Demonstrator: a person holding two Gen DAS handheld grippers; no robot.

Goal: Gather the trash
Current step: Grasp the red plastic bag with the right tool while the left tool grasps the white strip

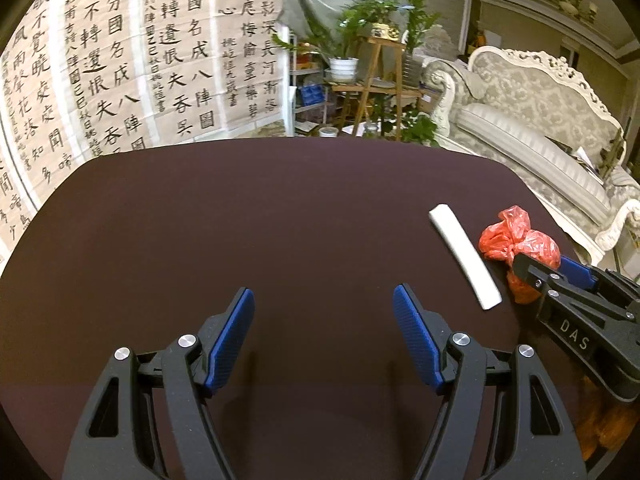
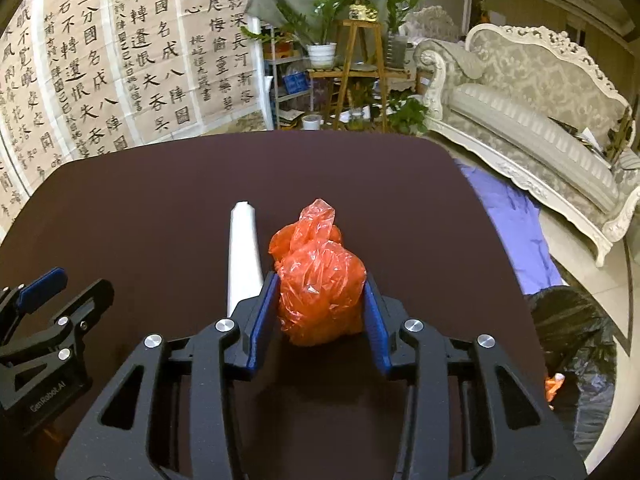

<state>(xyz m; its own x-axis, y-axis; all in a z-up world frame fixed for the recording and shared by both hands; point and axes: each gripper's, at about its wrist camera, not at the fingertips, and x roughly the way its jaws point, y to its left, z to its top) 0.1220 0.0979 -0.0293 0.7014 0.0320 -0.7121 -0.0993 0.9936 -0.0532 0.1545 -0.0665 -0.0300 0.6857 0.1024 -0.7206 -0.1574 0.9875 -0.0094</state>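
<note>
A crumpled red plastic bag [image 2: 320,276] sits on the dark table [image 2: 140,220]. My right gripper [image 2: 320,284] is shut on it, a blue pad pressing each side. A white strip [image 2: 242,256] lies just left of the bag. In the left wrist view the red plastic bag [image 1: 516,240] and white strip [image 1: 464,256] are at the right, with the right gripper [image 1: 548,268] on the bag. My left gripper [image 1: 323,304] is open and empty over bare table [image 1: 240,220], left of the strip.
A black trash bag [image 2: 572,344] stands on the floor past the table's right edge, with something orange inside. A purple cloth [image 2: 516,216] lies on the floor. An ornate sofa [image 2: 540,120] is at the right, calligraphy sheets [image 2: 100,60] and plants [image 2: 352,8] behind.
</note>
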